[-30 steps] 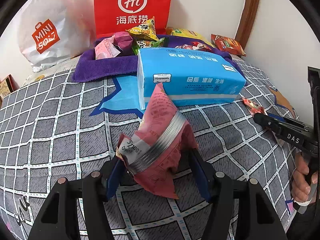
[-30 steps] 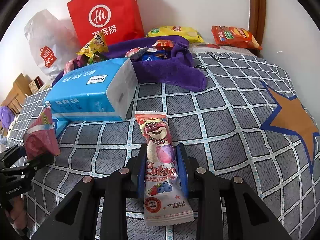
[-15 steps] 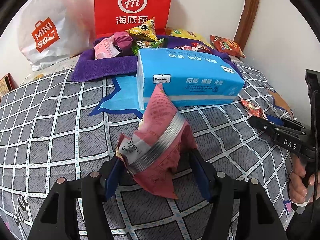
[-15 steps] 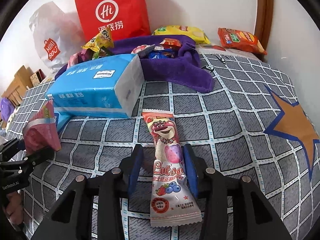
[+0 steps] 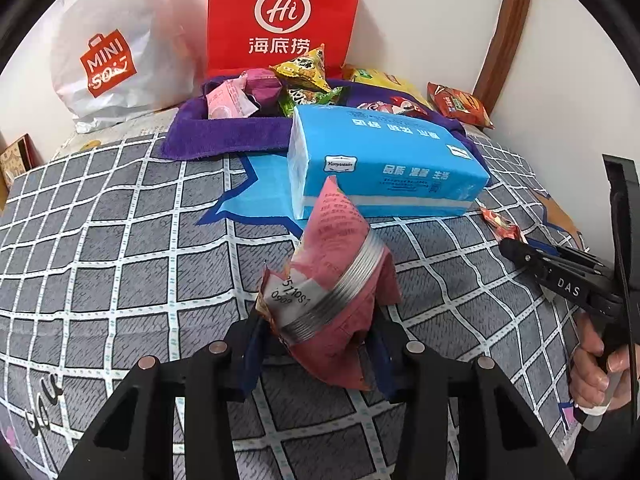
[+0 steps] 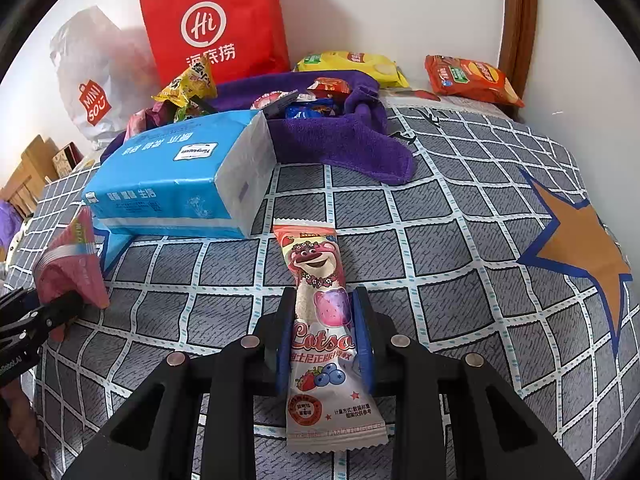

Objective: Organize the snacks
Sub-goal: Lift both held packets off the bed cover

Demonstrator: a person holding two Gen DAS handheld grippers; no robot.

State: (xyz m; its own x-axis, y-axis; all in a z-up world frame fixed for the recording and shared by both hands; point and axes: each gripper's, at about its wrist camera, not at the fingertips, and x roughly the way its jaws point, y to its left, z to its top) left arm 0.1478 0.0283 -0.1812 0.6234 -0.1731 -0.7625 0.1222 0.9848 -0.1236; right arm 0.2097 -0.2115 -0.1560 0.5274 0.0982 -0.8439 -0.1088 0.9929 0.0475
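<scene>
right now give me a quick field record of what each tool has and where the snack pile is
left tool: shut on pink packet, lifted off the bedspread
right tool: shut on bear wrapper snack
snack pile: on purple towel, behind tissue pack
loose snacks: yellow bag and orange bag by the wall
bags: red paper bag, white plastic bag
surface: checked bedspread
</scene>
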